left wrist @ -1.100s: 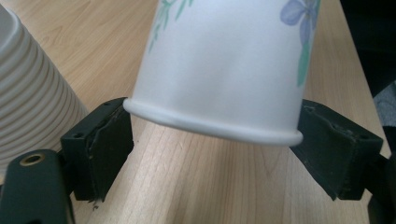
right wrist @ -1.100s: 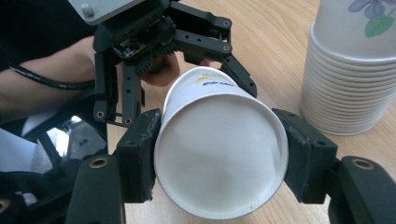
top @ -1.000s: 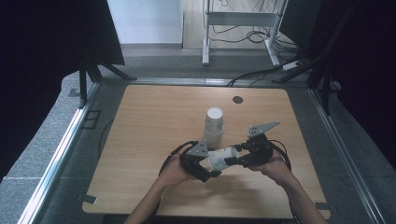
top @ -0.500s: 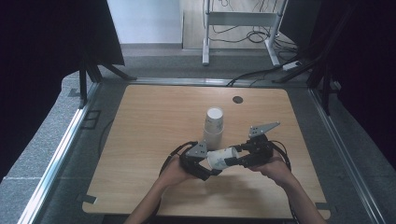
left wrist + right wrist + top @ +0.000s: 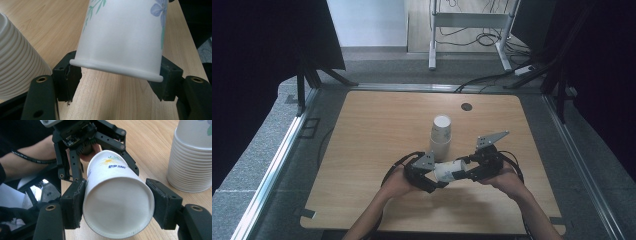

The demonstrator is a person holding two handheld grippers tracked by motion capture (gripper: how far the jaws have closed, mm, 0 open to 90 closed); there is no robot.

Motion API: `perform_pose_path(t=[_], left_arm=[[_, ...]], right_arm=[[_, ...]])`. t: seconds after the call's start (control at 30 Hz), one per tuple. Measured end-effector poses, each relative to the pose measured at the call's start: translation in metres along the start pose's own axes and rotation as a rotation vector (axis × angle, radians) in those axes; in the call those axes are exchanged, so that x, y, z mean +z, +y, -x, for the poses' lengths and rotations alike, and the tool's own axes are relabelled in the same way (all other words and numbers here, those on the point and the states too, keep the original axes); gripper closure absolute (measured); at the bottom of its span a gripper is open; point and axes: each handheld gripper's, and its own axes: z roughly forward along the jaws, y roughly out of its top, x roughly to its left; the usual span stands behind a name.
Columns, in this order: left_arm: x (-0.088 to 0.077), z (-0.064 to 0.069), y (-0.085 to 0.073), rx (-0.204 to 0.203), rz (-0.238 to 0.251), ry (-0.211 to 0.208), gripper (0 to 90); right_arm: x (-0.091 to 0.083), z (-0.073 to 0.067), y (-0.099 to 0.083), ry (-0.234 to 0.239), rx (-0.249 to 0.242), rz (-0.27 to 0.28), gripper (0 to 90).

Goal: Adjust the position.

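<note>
A white paper cup [image 5: 449, 170] with a flower print lies on its side in the air between my two grippers, just above the table [image 5: 377, 130]. My left gripper [image 5: 436, 175] has just been closing, and its pads press on the cup [image 5: 122, 37] at the rim. My right gripper [image 5: 468, 170] holds the cup's base [image 5: 117, 205]. Its jaws have just been opening a little, but both pads still touch the cup. The left gripper [image 5: 105, 162] faces the right one across the cup.
A tall stack of paper cups [image 5: 441, 135] stands upside down just behind the grippers, close to the left jaw [image 5: 17, 57] and to the right of the held cup [image 5: 192, 157]. A dark round grommet [image 5: 466, 106] sits near the table's far edge.
Both hands and the cup stay in the same spot. The left gripper's jaws look drawn in closer around the cup's rim.
</note>
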Motion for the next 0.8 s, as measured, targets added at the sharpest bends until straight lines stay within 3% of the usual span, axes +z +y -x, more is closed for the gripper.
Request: perform_pose_path(t=[0.23,0.57,0.77,0.8], left_arm=[[-0.001,0.0,0.005,0.016,-0.051,-0.01,31.0],[0.0,-0.002,0.012,0.037,-0.144,-0.045,30.9],[0.0,-0.002,0.015,0.044,-0.194,-0.061,30.9],[0.001,-0.002,0.015,0.047,-0.201,-0.063,30.9]], right_arm=[[0.001,-0.005,0.002,-0.033,-0.048,-0.029,26.4],[0.003,-0.018,0.007,-0.121,-0.211,-0.148,23.5],[0.008,-0.024,0.009,-0.139,-0.279,-0.212,23.0],[0.011,-0.027,0.01,-0.153,-0.306,-0.243,23.0]])
